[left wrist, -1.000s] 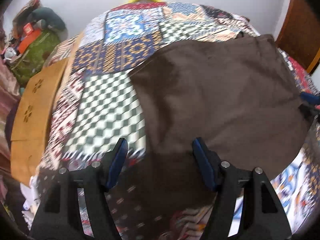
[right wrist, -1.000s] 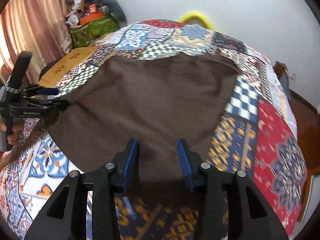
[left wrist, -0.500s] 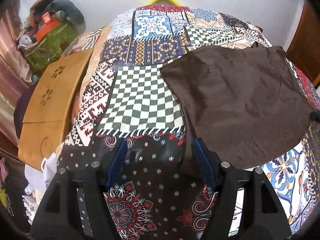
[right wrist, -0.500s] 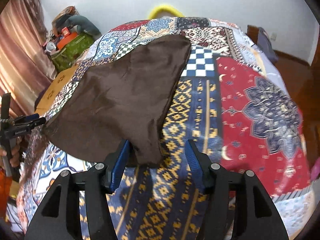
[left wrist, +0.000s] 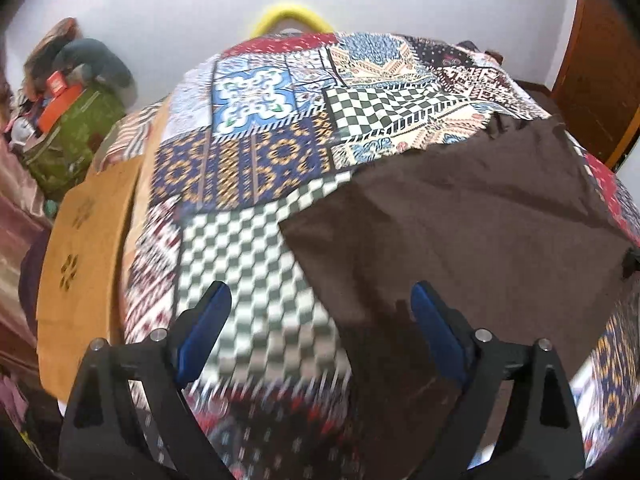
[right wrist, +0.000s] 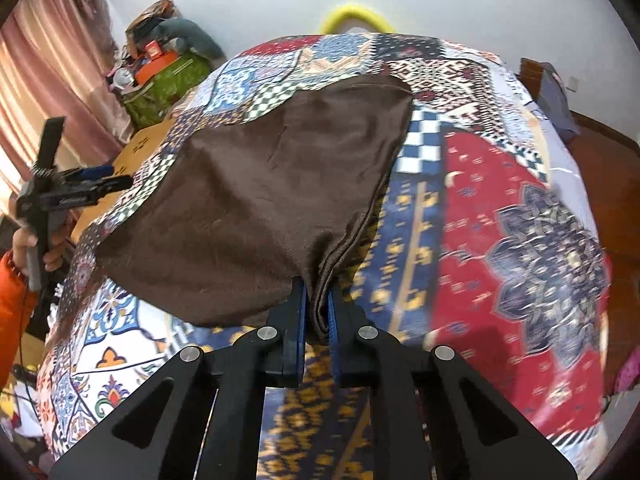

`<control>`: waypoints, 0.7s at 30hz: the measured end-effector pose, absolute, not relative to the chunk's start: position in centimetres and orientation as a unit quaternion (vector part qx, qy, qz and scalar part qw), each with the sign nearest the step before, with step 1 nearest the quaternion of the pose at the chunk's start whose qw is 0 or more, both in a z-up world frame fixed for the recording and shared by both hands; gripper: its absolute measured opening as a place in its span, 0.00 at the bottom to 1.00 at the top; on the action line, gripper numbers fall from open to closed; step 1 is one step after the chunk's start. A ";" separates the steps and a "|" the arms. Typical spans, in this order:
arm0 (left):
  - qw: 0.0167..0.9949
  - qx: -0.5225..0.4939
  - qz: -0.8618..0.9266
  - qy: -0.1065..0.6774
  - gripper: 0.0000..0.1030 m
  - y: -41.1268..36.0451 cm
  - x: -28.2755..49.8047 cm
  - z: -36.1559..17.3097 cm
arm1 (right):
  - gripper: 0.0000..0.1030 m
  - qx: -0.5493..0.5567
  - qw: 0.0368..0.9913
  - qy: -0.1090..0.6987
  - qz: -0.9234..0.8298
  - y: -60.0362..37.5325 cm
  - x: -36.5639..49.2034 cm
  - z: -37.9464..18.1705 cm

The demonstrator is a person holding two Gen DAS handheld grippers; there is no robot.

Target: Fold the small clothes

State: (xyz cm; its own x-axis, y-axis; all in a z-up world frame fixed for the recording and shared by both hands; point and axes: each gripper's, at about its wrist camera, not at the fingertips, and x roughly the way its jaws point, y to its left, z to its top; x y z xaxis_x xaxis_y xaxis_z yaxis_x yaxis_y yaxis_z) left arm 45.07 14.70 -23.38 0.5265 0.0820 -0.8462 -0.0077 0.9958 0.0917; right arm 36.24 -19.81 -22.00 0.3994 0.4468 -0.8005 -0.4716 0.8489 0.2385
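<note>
Left gripper (left wrist: 316,320) spread, right gripper (right wrist: 317,312) clamped

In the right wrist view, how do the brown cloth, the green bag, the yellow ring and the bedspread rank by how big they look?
1. Bedspread, filling most of the view.
2. Brown cloth.
3. Green bag.
4. Yellow ring, only partly visible behind the bed.
The bag and ring are far from the camera, so their true sizes are unsure.

Matt brown cloth garment (right wrist: 272,200) on printed cotton-like bedspread (right wrist: 500,216)
</note>
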 end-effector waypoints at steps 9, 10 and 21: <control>0.863 0.014 -0.042 0.503 0.89 12.4 53.9 -25.9 | 0.08 -0.024 0.841 0.471 0.266 -21.4 37.9 -21.9; 0.860 0.016 -0.041 0.509 0.89 12.3 54.6 -26.4 | 0.08 -0.026 0.842 0.469 0.263 -21.5 38.1 -21.9; 0.862 -0.044 -0.084 0.498 0.25 11.6 54.8 -27.7 | 0.08 -0.045 0.861 0.455 0.221 -21.9 42.6 -21.6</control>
State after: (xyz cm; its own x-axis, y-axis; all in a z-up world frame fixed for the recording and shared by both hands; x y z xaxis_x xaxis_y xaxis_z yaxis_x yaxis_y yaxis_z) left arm 54.77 11.57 -27.71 0.4893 -0.1890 -0.8514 0.1021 0.9819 -0.1593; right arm 42.55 -21.93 -21.60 0.4883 0.3407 -0.8034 -0.4221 0.8980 0.1243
